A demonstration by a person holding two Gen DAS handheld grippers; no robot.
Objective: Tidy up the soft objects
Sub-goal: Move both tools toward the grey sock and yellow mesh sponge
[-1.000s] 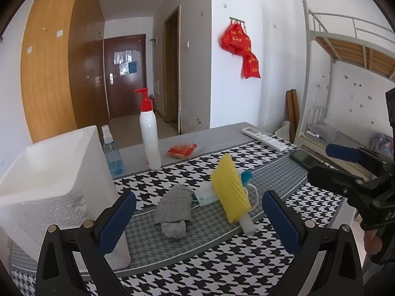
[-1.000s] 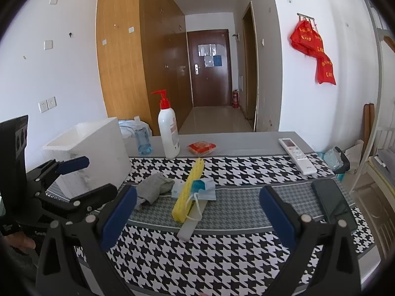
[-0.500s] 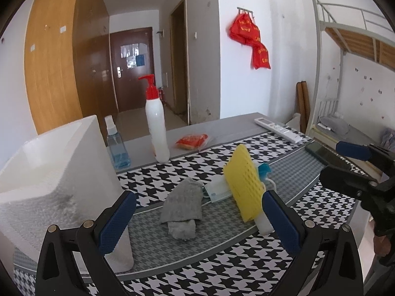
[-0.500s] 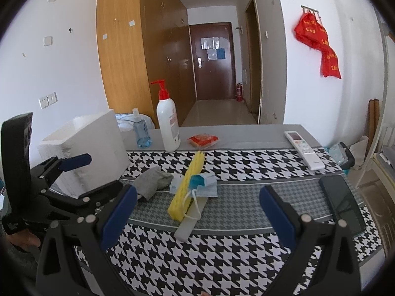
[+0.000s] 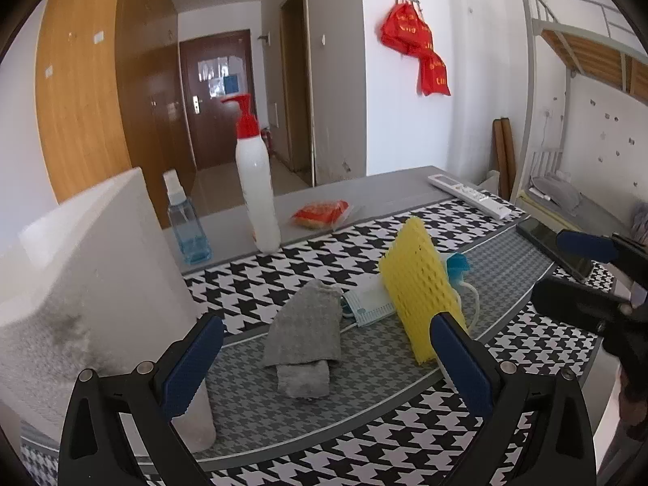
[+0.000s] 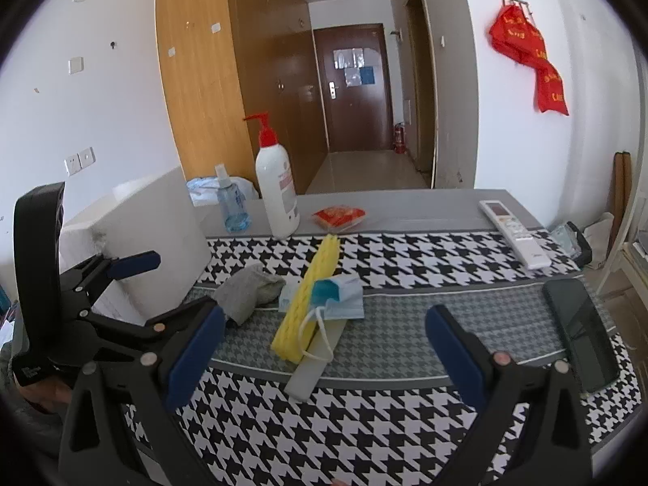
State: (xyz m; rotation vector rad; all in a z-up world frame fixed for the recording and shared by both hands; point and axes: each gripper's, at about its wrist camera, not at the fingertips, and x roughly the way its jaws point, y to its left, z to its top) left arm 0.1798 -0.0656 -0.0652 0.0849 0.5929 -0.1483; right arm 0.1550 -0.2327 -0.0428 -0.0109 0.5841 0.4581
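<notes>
A folded grey cloth (image 5: 301, 334) (image 6: 247, 293) lies on the houndstooth table cover. Beside it a yellow foam mesh sleeve (image 5: 423, 289) (image 6: 310, 297) stands on edge, with a blue face mask (image 5: 370, 303) (image 6: 338, 291) leaning against it. A white foam box (image 5: 87, 279) (image 6: 154, 235) stands at the left. My left gripper (image 5: 324, 358) is open just in front of the cloth, with nothing between its fingers. My right gripper (image 6: 324, 348) is open too, near the sleeve's front end. Each gripper shows at the edge of the other's view.
A white pump bottle (image 5: 255, 186) (image 6: 277, 194), a blue spray bottle (image 5: 184, 222) and an orange packet (image 5: 322, 212) stand at the back. A remote (image 6: 514, 233) and a dark phone (image 6: 581, 334) lie at the right. A white flat strip (image 6: 318, 358) lies under the sleeve.
Both grippers have moved forward and lower toward the cloth, sleeve and mask, which now look larger. Both stay open. The objects on the table have not moved.
</notes>
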